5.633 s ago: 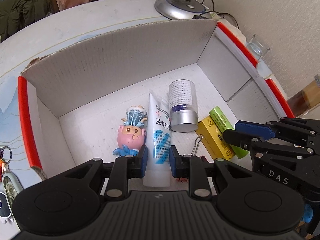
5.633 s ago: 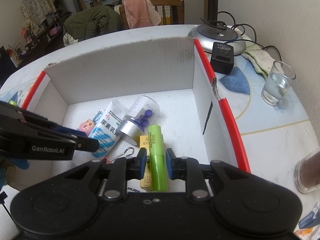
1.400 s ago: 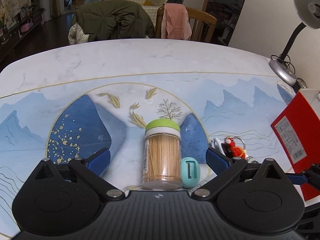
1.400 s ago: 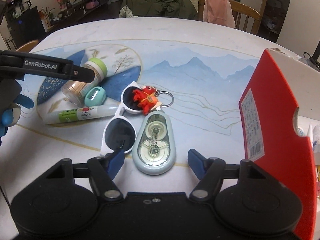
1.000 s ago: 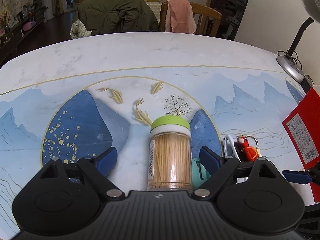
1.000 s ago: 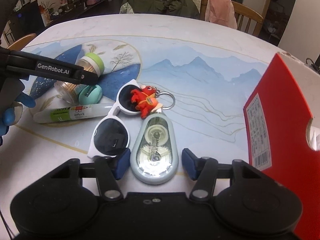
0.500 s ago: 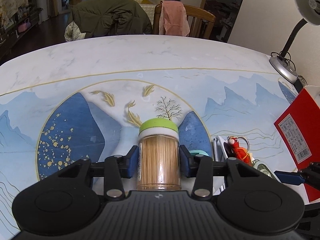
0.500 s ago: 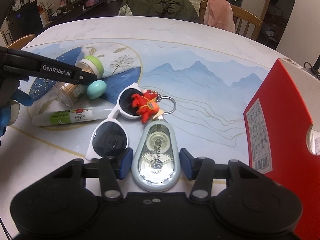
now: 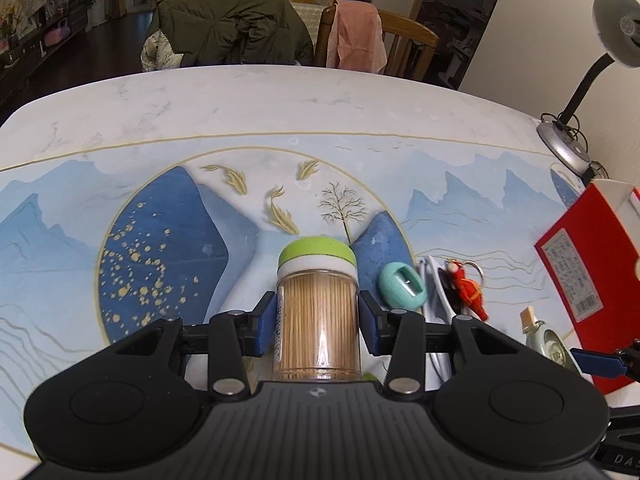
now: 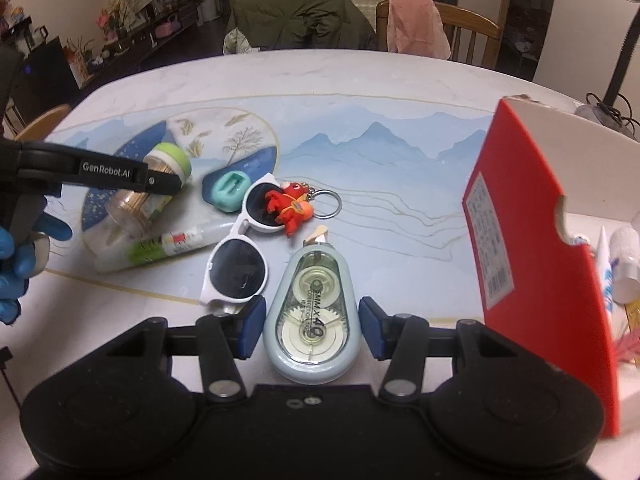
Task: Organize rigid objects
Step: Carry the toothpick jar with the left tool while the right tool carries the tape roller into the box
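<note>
My left gripper (image 9: 318,322) is shut on a clear toothpick jar (image 9: 318,312) with a green lid, which shows lifted and tilted in the right wrist view (image 10: 146,196). My right gripper (image 10: 312,326) has its blue pads against both sides of a pale grey correction tape dispenser (image 10: 314,316), held a little above the table. On the table lie white sunglasses (image 10: 244,248), a red figure keychain (image 10: 290,206), a teal oval object (image 10: 228,190) and a white and green tube (image 10: 160,248).
A red and white cardboard box (image 10: 536,248) stands at the right, with a tube and bottles inside it. A desk lamp (image 9: 576,120) stands at the far right. Chairs with clothes stand beyond the table's far edge (image 9: 280,68).
My left gripper has closed on the toothpick jar and raised it. My right gripper has closed on the correction tape dispenser and lifted it slightly.
</note>
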`<state>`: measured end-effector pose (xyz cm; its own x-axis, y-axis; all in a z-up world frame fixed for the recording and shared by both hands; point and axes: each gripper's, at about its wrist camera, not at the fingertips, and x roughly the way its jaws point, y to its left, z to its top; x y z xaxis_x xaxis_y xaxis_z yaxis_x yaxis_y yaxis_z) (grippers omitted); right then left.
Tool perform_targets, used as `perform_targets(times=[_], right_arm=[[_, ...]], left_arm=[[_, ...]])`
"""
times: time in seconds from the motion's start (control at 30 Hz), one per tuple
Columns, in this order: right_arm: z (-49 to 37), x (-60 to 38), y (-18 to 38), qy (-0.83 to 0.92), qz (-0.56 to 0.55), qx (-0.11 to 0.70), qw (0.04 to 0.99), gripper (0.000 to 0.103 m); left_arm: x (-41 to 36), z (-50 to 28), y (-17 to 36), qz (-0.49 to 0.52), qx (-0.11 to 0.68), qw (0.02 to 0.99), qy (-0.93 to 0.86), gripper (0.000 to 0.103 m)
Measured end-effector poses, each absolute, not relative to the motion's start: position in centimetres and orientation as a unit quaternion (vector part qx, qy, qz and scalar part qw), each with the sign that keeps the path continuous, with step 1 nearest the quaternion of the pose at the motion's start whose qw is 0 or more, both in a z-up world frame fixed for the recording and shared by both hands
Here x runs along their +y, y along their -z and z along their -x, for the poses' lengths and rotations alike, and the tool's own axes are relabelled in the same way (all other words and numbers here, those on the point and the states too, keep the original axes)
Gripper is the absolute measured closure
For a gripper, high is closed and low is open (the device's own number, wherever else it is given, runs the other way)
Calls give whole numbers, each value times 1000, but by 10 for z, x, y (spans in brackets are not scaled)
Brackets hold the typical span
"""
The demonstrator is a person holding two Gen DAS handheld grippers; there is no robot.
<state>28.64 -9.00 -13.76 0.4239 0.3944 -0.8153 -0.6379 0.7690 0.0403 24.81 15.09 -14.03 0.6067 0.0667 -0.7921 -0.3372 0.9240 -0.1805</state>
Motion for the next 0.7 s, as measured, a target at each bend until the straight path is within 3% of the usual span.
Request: perform_targets(times=[0.7], right_arm=[[-248, -153, 60, -320, 67, 398, 857, 53]], left_arm=[[72, -196, 60, 156, 415, 894, -70, 61]])
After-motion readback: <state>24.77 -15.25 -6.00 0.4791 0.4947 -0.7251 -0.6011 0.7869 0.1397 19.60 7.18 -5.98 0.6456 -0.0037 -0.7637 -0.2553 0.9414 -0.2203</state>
